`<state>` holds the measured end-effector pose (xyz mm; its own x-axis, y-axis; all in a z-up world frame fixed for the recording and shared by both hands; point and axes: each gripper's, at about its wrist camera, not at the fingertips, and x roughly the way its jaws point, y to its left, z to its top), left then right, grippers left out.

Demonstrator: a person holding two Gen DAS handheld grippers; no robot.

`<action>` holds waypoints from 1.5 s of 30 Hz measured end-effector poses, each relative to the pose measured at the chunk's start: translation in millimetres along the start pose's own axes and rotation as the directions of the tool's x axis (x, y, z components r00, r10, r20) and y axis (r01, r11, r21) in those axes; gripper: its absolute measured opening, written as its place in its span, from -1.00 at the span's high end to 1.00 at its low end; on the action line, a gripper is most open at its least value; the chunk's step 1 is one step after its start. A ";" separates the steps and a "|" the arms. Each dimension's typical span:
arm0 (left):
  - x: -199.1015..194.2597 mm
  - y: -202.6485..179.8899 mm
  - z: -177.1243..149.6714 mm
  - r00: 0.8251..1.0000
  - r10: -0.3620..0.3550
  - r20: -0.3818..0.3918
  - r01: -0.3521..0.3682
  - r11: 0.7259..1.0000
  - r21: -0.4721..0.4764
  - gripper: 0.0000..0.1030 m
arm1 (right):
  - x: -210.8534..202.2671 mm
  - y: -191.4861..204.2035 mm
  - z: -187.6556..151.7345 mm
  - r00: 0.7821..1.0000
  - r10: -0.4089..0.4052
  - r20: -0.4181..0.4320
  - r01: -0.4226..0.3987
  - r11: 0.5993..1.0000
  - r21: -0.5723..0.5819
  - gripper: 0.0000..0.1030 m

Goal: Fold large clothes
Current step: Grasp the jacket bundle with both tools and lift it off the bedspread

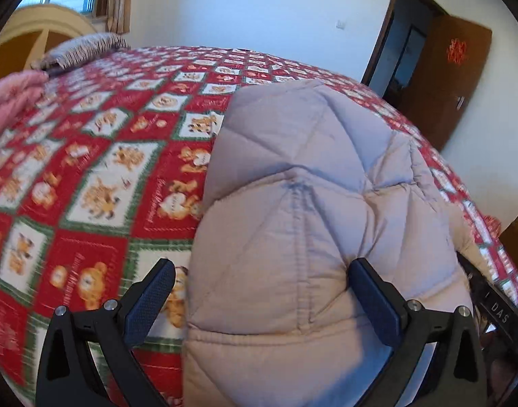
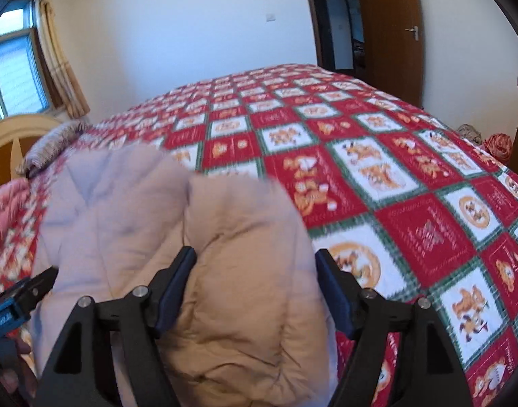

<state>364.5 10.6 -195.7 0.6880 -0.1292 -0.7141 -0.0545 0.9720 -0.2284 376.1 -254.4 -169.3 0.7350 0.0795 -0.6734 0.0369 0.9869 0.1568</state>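
A pale grey-beige quilted padded jacket (image 1: 313,176) lies bunched on the red patchwork bedspread (image 1: 99,156). My left gripper (image 1: 259,278) is open, its fingers wide apart around the near end of the jacket, with the fabric bulging up between them. In the right wrist view the jacket (image 2: 225,244) shows its tan lining side, folded and puffy. My right gripper (image 2: 255,271) is open too, its fingers straddling a thick fold of the jacket. The left gripper's body shows at the left edge of the right wrist view (image 2: 18,302).
The bedspread (image 2: 394,186) covers a large bed. A pink quilt (image 1: 11,101) and a striped pillow (image 1: 82,47) lie by the headboard (image 1: 28,30). A brown door (image 1: 455,78) stands open at the far right. Red bundles (image 2: 496,142) sit beyond the bed.
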 end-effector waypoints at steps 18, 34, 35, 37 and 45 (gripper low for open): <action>1.6 13.7 -20.5 0.990 -0.117 -0.076 0.114 0.992 -0.049 -0.99 | 9.7 -40.1 -20.7 0.976 0.192 -0.105 -0.175 0.972 0.156 -0.58; 3.4 -1.8 -22.5 0.995 -0.098 -0.036 0.099 0.995 0.013 -0.99 | 33.3 -40.2 -23.0 0.933 0.330 -0.145 -0.300 0.934 0.194 -0.45; 4.6 -1.6 -22.2 0.993 -0.108 -0.042 0.108 0.994 0.010 -0.99 | 36.1 -39.3 -21.9 0.930 0.336 -0.150 -0.306 0.932 0.195 -0.45; 4.7 -1.7 -22.2 0.992 -0.119 -0.047 0.120 0.993 0.011 -0.99 | 38.7 -41.0 -21.2 0.921 0.355 -0.158 -0.321 0.925 0.206 -0.45; -7.4 -14.1 -25.1 0.992 -0.126 -0.015 0.127 0.988 0.082 -0.59 | 24.9 -34.5 -27.8 0.912 0.394 -0.112 -0.373 0.912 0.171 0.15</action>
<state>342.0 -7.0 -203.8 0.6788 -0.2535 -0.6891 0.0931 0.9606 -0.2618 374.3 -282.6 -211.6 0.6091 0.4774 -0.6333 -0.1251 0.8464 0.5176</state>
